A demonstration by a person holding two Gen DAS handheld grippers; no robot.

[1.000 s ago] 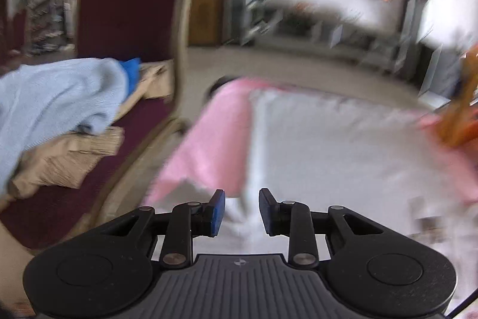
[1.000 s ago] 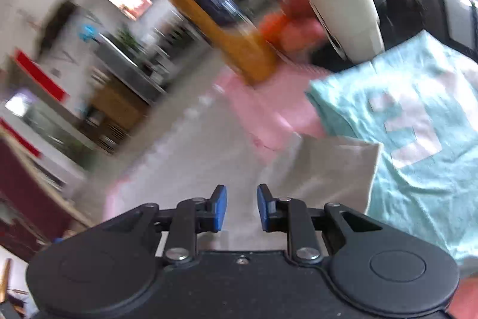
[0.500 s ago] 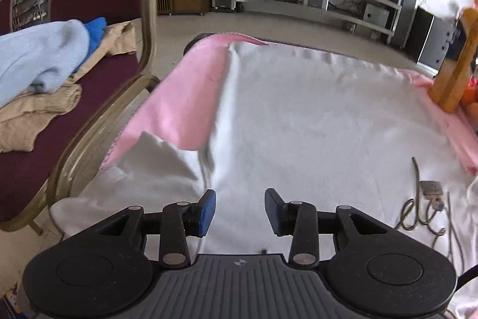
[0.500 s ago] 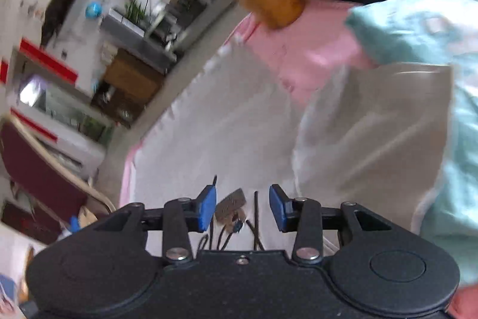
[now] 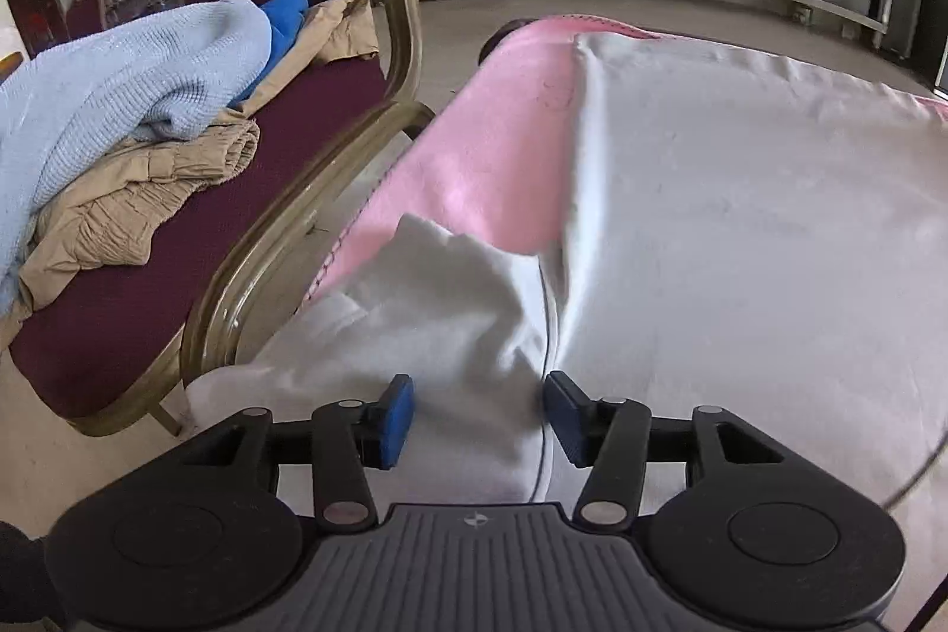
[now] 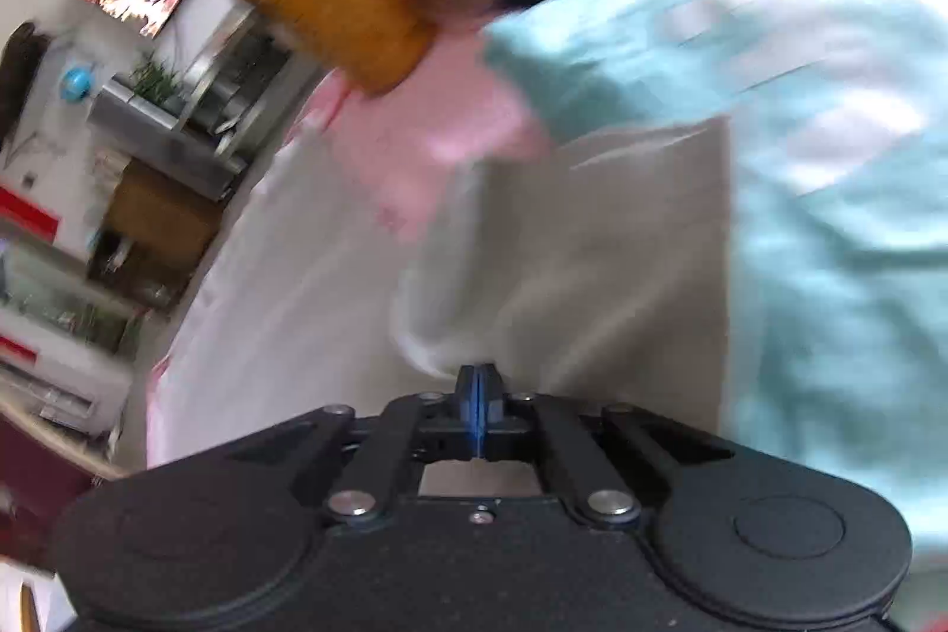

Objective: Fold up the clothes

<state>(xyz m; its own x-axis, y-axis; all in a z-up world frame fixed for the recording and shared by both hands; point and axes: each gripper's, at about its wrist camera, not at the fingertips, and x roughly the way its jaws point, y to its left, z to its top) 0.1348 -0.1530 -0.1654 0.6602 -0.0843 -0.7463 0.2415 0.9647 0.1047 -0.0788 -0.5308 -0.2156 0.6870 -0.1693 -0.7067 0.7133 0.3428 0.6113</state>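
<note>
A white garment (image 5: 740,217) lies spread over the pink table cover (image 5: 486,146). Its near-left sleeve (image 5: 438,294) is bunched and hangs toward the table edge. My left gripper (image 5: 477,413) is open and low over that sleeve, with white cloth between its blue pads. In the blurred right wrist view, my right gripper (image 6: 477,383) is shut on the garment's near-right part (image 6: 592,276), which rises in a grey fold. A teal T-shirt (image 6: 829,158) lies to the right of it.
A maroon chair (image 5: 308,193) stands left of the table, holding a light blue knit (image 5: 118,93), a tan garment (image 5: 130,211) and a blue cloth (image 5: 284,16). A thin cord (image 5: 542,336) crosses the white garment. An orange object (image 6: 332,16) stands at the table's far side.
My left gripper has dropped toward the bunched sleeve and opened wider. My right gripper has gone from open to shut on the garment's right part, which has lifted.
</note>
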